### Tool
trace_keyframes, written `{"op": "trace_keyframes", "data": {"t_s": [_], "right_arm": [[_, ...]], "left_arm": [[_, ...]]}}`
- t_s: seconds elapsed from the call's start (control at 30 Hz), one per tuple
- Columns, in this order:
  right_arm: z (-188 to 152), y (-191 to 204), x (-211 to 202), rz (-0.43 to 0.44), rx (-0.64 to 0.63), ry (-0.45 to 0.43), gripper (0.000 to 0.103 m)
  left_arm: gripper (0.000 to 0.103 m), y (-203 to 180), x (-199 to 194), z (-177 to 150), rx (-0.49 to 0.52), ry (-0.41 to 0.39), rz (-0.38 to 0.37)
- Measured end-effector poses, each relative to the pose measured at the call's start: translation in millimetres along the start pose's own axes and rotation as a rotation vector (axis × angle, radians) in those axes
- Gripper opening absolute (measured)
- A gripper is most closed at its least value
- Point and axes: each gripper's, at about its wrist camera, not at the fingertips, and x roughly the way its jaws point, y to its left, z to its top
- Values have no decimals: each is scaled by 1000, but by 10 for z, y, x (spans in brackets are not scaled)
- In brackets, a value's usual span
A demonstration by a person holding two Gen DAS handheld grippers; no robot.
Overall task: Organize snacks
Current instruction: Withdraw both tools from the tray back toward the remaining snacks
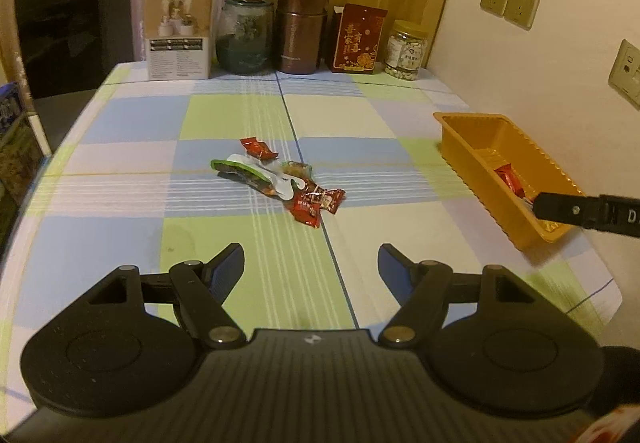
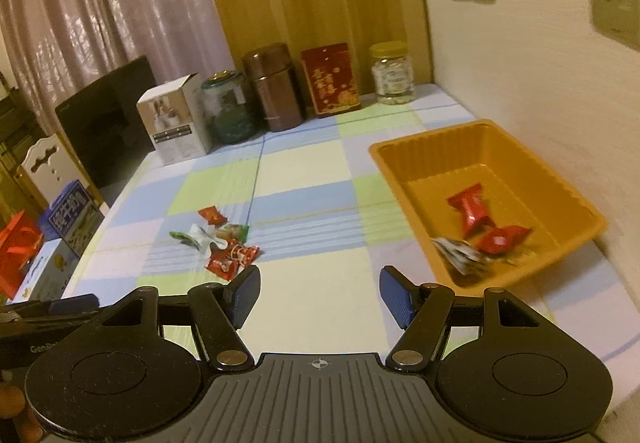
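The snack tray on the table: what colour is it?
Orange; the tray shows best in the right wrist view.

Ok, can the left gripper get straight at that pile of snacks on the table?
Probably yes. The left gripper is open and faces the snack pile across bare tablecloth; nothing lies between. The right gripper is off by the orange tray.

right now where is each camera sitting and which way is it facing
Left wrist: on the left tool, above the table's near edge, facing the snack pile and back-wall jars; its open fingers show, and the right tool's tip over the orange tray.
Right wrist: on the right tool, angled left across the checked tablecloth; its open fingers show, the left tool at lower left.
Shared: pile, tray, jars.
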Motion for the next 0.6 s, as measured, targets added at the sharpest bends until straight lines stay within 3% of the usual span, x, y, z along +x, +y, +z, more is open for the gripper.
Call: {"op": "trace_keyframes", "data": {"t_s": [0.37,0.6], "right_arm": [[67,83,926,33,-107,55,66],[-8,146,1482,53,-184,103,58]], "left_arm": [[65,219,771,108,57,51,-51],[56,279,1173,124,81,74,-69]]}}
